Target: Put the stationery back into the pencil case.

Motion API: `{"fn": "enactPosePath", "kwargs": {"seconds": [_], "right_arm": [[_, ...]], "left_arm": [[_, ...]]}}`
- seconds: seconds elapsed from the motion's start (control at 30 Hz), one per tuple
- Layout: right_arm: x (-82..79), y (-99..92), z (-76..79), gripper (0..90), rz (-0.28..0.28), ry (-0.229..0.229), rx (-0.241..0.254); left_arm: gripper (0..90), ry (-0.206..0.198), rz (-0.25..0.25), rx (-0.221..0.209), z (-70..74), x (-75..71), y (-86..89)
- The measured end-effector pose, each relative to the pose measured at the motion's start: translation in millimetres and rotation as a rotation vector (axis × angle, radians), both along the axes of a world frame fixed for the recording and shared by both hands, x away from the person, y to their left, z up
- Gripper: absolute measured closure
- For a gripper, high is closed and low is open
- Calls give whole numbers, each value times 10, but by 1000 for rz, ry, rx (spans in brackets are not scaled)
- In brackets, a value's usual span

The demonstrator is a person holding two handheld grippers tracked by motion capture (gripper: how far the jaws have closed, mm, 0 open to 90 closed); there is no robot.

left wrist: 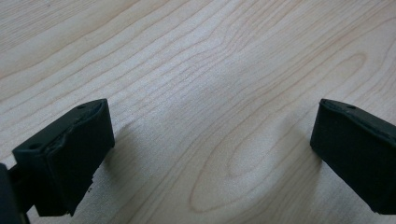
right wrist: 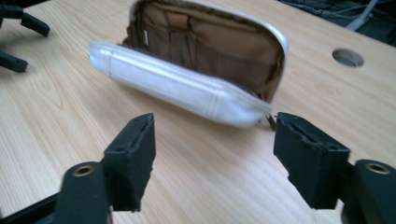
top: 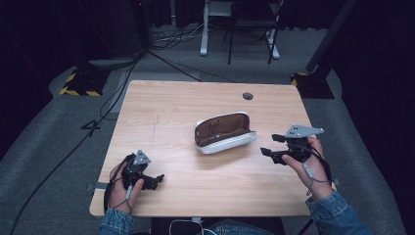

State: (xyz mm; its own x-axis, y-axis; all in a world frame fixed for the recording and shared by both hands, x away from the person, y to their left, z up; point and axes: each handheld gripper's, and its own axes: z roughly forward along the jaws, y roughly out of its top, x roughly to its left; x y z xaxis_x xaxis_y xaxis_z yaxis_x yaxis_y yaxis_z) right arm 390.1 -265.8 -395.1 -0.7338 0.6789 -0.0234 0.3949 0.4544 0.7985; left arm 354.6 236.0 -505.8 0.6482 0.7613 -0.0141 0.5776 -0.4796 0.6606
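A silver-white pouch (top: 224, 132) with a brown lining lies open in the middle of the wooden table (top: 171, 107). In the right gripper view the pouch (right wrist: 187, 88) lies just beyond my right gripper (right wrist: 212, 140), whose jaws stand apart with nothing between them. From above, my right gripper (top: 272, 145) is held to the right of the pouch, pointing toward it and apart from it. My left gripper (top: 157, 180) rests near the front left edge, open. In the left gripper view my left gripper (left wrist: 210, 140) has bare wood between its jaws.
A round cable hole (top: 247, 96) sits at the table's far right. Beyond the table are floor cables (top: 171, 36), a chair and desk legs (top: 240, 29), and dark stands with hazard-striped bases (top: 78, 85). The left gripper (right wrist: 18, 37) appears at the right gripper view's top left.
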Motion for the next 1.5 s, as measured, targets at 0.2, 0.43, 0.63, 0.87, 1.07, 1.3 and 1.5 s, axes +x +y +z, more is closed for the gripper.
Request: {"fn": "enactPosePath", "kwargs": {"seconds": [0.2,0.43,0.63,0.87,1.07,1.3,1.5], "right_arm": [[-104,-150,-167,231,-30,7,4],[-161,-327,-478,225,-93,41,5],[-209,-408,-712,235,-126,37,25],[-238,-410,-905,225,-126,44,-16],[-255,-397,-1016,216,-126,60,-21],[-262,-380,-1092,187,-123,81,-48],[-244,-353,-1098,133,-130,84,-57]], "left_arm": [[1,0,0,0,0,-1,-1],[1,-2,1,1,0,-2,0],[1,-1,2,-1,-1,-3,-1],[2,-2,1,2,0,-2,1],[2,3,-2,2,4,-1,4],[2,3,-1,2,3,-1,3],[2,0,4,-1,-1,-4,-1]]}}
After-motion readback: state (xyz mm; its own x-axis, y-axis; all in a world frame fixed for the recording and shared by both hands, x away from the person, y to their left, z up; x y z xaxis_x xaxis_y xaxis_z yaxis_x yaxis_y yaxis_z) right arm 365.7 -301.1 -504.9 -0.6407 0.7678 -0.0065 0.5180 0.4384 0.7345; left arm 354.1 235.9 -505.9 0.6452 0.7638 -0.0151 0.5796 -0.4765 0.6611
